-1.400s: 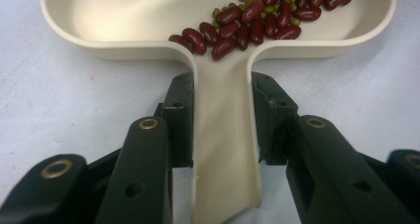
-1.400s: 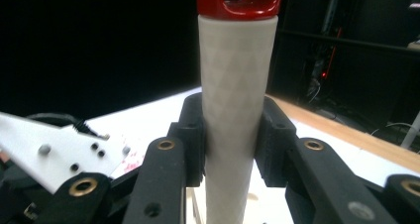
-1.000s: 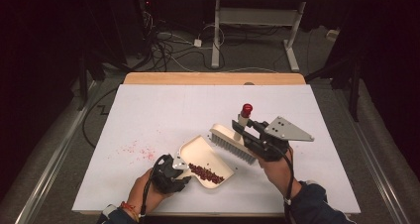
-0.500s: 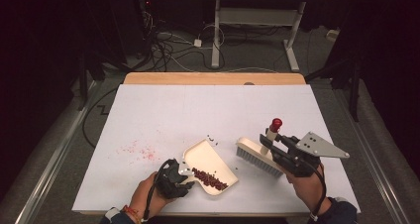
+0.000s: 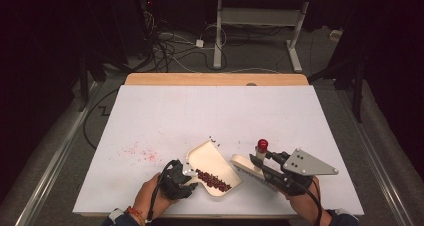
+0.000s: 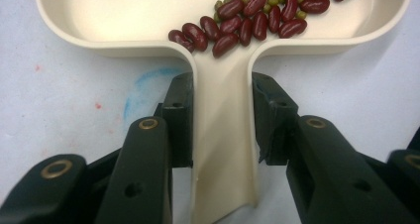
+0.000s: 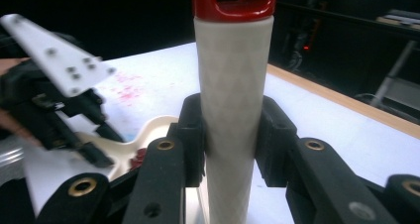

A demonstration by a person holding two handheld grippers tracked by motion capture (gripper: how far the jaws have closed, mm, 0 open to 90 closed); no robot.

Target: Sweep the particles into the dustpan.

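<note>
A cream dustpan (image 5: 206, 156) lies near the front of the white table, and a heap of red kidney beans (image 5: 213, 180) with some small green ones (image 6: 247, 21) sits in it. My left gripper (image 5: 188, 176) is shut on the dustpan's handle (image 6: 223, 135), a pad on each side. To the right of the pan, a cream brush (image 5: 244, 165) rests bristles down. Its handle (image 7: 233, 85) has a red tip (image 5: 262, 145) and stands up between the pads of my right gripper (image 5: 265, 168), which is shut on it.
Faint red stains (image 5: 142, 151) mark the sheet left of the pan, with a blue smudge (image 6: 148, 80) beside the handle. A few loose beans (image 5: 214, 140) lie at the pan's far rim. The table's wooden back edge (image 5: 215, 79) borders a floor with cables.
My right gripper has carried the brush off the dustpan, to the right and towards the front edge. The left hand and the pan have hardly shifted.
</note>
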